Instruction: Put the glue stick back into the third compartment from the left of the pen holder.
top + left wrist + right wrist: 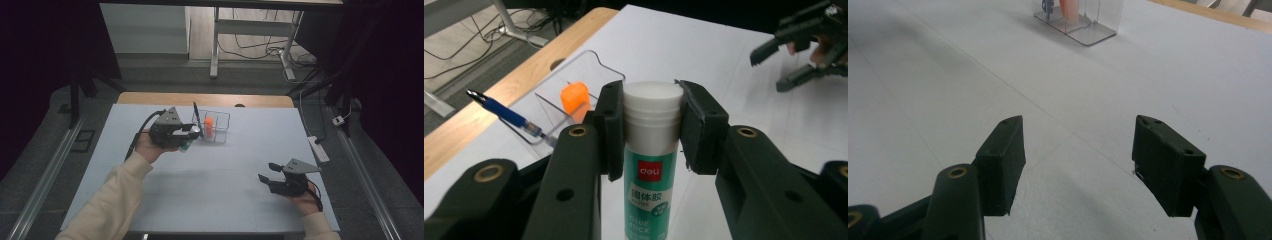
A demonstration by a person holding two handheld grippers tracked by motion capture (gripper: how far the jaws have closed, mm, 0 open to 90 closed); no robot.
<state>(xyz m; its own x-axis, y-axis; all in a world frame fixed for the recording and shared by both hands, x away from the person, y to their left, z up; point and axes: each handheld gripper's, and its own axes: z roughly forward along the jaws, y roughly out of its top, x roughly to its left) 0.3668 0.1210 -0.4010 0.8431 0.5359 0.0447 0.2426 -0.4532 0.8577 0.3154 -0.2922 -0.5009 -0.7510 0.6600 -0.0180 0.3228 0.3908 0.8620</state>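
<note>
Left gripper pinches the glue stick by its cap beside the clear organizer; right gripper spread, idle. Risk: cap-only grip may let the stick tilt or slip.

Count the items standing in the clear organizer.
2: a blue pen leaning out of one compartment of the clear organizer, and an orange item in the next. The left claw holds the glue stick outside it.
</note>
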